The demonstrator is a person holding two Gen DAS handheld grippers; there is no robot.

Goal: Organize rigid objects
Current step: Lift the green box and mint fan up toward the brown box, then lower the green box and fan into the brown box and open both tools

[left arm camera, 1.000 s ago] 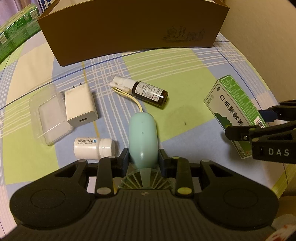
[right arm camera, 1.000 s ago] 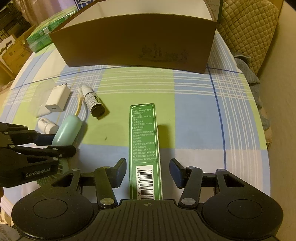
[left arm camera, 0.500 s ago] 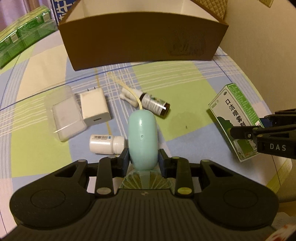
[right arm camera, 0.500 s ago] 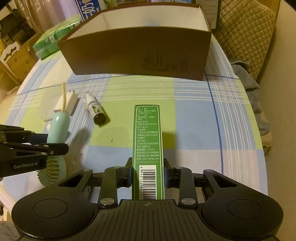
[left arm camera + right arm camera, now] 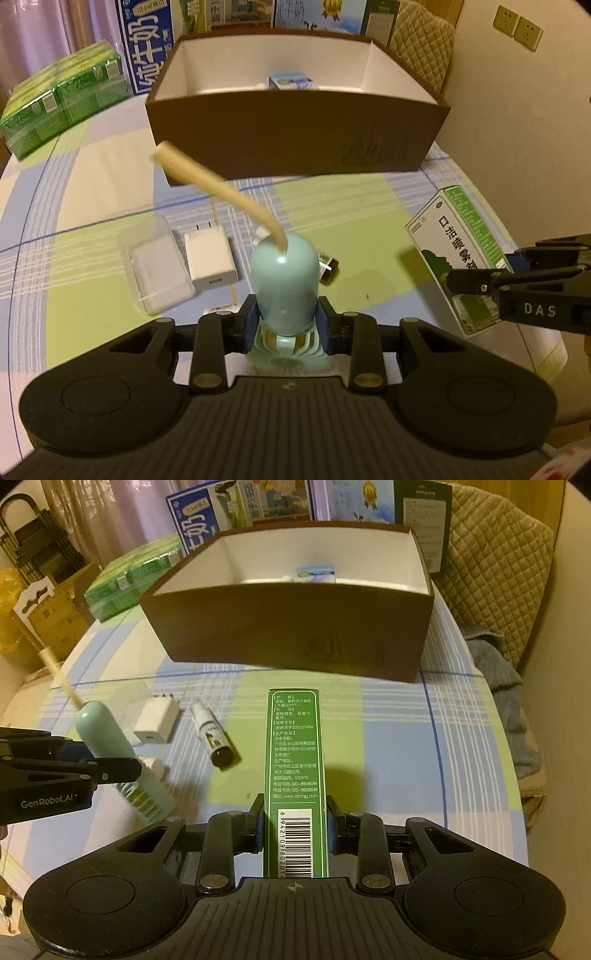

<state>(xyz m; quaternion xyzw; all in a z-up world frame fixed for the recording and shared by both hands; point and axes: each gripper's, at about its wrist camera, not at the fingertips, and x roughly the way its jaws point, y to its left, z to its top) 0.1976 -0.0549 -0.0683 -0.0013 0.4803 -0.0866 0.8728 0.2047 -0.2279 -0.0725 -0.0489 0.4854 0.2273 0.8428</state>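
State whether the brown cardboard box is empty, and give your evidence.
Not empty. The brown cardboard box is open-topped, and a small blue-and-white carton sits inside near its far wall.

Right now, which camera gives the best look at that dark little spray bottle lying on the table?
The right wrist view: the spray bottle lies in the open, its whole length visible beside the white charger. In the left wrist view only its dark end peeks out behind the mint fan held in the left hand-held gripper.
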